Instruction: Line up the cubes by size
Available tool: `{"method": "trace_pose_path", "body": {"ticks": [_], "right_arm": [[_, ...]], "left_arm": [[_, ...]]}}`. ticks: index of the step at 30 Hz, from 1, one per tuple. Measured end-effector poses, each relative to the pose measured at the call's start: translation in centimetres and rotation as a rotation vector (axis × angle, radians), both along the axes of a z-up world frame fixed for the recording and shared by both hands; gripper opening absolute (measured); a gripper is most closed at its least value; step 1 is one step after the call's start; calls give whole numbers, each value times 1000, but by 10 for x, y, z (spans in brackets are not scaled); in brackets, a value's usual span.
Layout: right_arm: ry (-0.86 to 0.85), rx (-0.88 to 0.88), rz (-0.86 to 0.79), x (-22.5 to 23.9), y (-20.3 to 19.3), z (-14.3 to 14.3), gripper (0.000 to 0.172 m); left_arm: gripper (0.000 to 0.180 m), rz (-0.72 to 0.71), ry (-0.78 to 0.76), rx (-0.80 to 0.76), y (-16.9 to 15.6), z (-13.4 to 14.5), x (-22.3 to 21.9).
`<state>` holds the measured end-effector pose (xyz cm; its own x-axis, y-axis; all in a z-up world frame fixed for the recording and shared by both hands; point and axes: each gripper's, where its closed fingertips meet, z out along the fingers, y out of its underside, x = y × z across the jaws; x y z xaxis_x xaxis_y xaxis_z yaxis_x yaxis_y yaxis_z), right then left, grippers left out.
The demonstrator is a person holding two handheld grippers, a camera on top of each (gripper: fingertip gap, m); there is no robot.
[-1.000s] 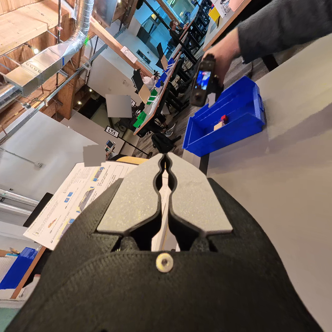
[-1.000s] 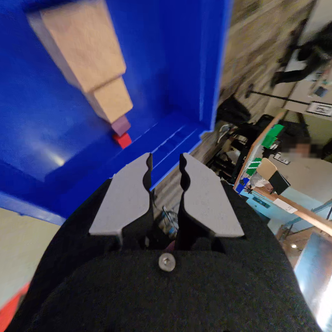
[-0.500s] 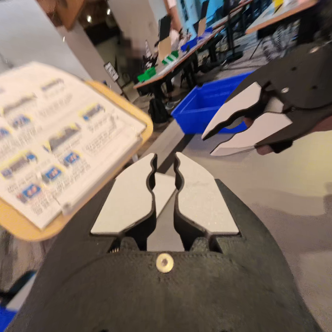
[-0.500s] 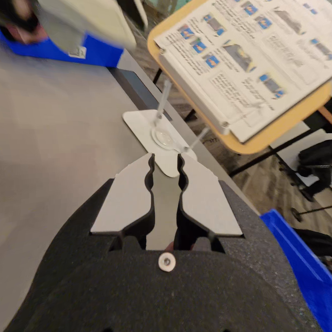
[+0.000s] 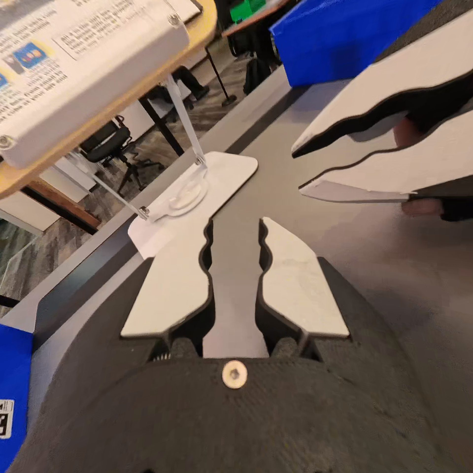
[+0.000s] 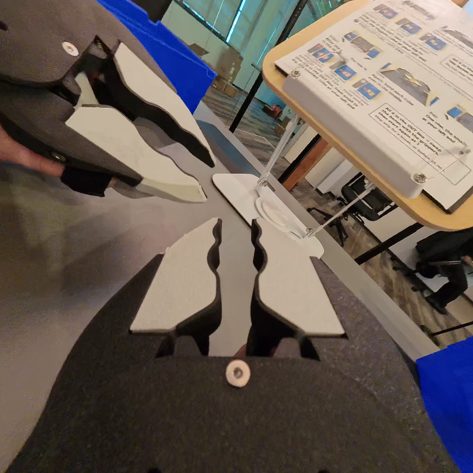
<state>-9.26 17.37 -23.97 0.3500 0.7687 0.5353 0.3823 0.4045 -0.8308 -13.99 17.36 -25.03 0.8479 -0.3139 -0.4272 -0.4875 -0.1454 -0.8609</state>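
Bare grey table [image 5: 332, 256] is lying open ahead of both grippers; the white stand base [image 5: 204, 184] is blocking the far edge; blue bins [image 5: 332, 38] are flanking.

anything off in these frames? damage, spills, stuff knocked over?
Nothing stands out. Both grippers, left and right, are open and empty over the bare grey table. The instruction stand's white base sits flat near the table edge. No cubes are in view.
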Motion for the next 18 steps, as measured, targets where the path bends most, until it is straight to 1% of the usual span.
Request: {"method": "trace_pose_path", "body": {"ticks": [2, 5, 8, 14, 18], "right_arm": [[-24, 7, 10, 1, -1, -4, 22], [-3, 0, 12, 2, -1, -1, 22], [-18, 15, 20, 1, -3, -4, 23], [-47, 57, 37, -2, -9, -6, 23], [-64, 32, 61, -4, -13, -10, 23]], "left_arm": [[34, 6, 8, -1, -1, -1, -3], [41, 34, -63, 11, -1, 5, -12], [48, 58, -91, -6, 1, 3, -18], [49, 57, -78, -11, 2, 0, -17], [49, 57, -64, -21, 3, -2, -17]]}}
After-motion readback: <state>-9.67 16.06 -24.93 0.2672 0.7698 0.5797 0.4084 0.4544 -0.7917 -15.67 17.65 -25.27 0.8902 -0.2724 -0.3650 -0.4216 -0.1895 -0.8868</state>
